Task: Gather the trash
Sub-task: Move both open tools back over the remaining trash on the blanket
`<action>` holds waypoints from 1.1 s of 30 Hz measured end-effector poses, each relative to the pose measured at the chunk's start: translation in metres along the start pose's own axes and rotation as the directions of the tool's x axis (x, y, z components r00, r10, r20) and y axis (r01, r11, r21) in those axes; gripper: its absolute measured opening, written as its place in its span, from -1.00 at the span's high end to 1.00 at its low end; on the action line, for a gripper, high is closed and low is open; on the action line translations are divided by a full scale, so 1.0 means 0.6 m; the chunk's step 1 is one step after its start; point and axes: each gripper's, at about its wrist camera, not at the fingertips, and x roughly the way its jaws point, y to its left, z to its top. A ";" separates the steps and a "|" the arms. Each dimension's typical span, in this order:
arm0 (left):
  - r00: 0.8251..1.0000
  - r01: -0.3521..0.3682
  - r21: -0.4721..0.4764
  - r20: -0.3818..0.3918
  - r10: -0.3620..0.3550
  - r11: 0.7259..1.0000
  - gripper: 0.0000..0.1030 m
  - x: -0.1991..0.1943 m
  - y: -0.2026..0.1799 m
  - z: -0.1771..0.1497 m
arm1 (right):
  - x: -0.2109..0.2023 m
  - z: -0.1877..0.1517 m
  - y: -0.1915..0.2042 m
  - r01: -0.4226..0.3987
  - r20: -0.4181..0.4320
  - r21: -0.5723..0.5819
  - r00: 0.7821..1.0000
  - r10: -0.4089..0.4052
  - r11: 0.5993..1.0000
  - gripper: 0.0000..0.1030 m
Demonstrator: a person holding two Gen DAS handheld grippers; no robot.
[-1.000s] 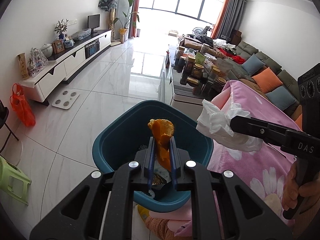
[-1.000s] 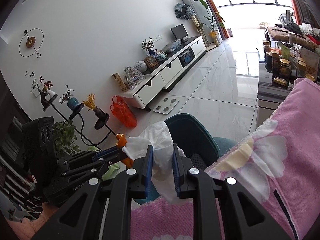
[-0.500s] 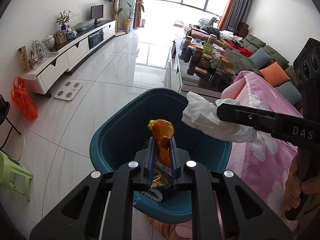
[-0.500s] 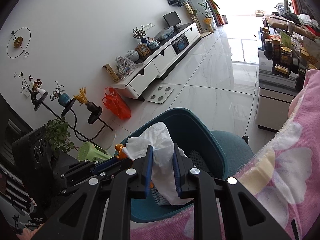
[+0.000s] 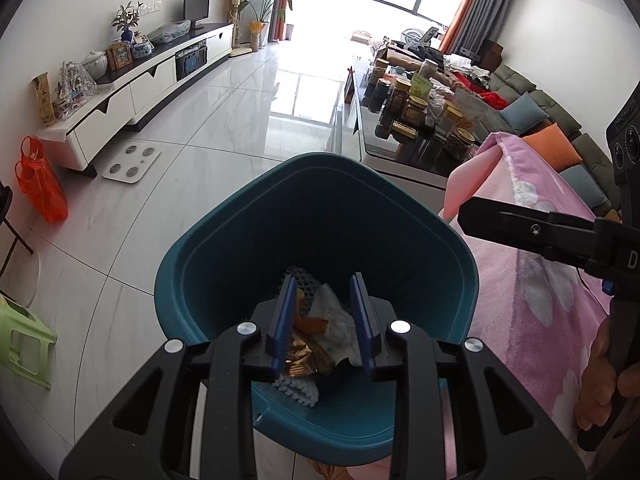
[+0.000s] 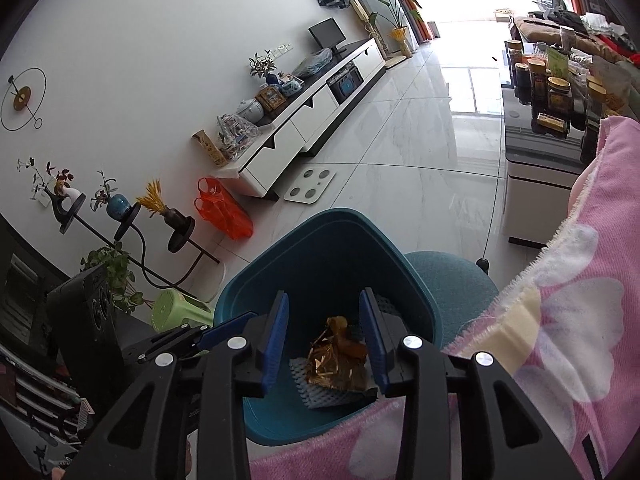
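A teal bin (image 5: 320, 208) stands on the floor beside the pink blanket; it also shows in the right wrist view (image 6: 332, 240). Inside lie an orange peel (image 5: 310, 324), a white tissue (image 5: 336, 320), a gold wrapper (image 6: 334, 364) and white foam netting (image 5: 298, 388). My left gripper (image 5: 324, 308) is open and empty above the bin. My right gripper (image 6: 326, 332) is open and empty, also above the bin; its arm (image 5: 532, 232) shows at the right of the left wrist view.
A pink flowered blanket (image 5: 540, 300) lies right of the bin. A glass table with jars (image 5: 416, 120) stands behind it. A green stool (image 5: 20, 344), an orange bag (image 5: 40, 188), a scale (image 5: 132, 160) and a white TV cabinet (image 5: 132, 92) stand at the left.
Both grippers opened over the bin. The orange peel dropped from the left gripper and the white tissue from the right; both now lie in the bin.
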 end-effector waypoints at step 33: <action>0.874 0.436 0.505 -0.042 -0.484 0.745 -0.01 -0.186 -0.469 -0.159 | -0.506 -0.301 -0.185 0.315 0.386 0.210 0.843 -0.374 0.926 0.09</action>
